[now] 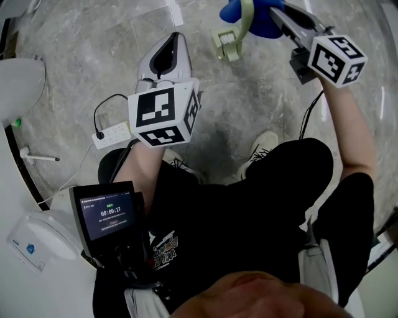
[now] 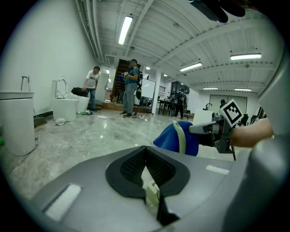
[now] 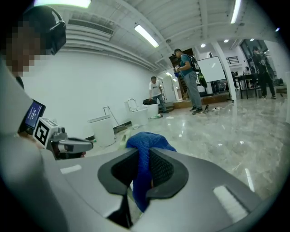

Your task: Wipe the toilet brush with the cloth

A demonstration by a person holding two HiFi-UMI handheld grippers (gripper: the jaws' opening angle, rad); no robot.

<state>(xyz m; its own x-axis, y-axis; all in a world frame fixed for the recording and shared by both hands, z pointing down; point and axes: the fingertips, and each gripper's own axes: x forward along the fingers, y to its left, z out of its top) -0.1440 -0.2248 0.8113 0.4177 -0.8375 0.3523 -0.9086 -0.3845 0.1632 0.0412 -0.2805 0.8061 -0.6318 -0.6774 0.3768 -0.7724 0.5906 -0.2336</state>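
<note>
Gripping a blue knitted cloth (image 1: 231,10), the right gripper (image 3: 144,156) has its jaws closed on the fabric. The right gripper view shows the cloth bunched between the black pads, with a tail hanging down through the gap. This gripper is held high at the upper right of the head view.

A pale green toilet brush with a curved strap-like handle (image 1: 227,43) hangs in the air just beside it, clear of the grey marble floor (image 1: 249,93). Its bristled head is lowest and its handle runs up against the cloth. Seen from the left gripper view, the handle lies as a pale strip across the blue fabric. I cannot tell whether the pads pinch the handle along with the cloth.

The left gripper (image 2: 144,149) sits lower and to the left, apart from the brush. Its jaws meet at the tips and hold nothing, and a pale green piece shows through the slit behind them.

On the floor near the person's feet lies a white power strip with a black cable (image 1: 113,133). A white toilet (image 1: 22,81) stands at the left edge.
</note>
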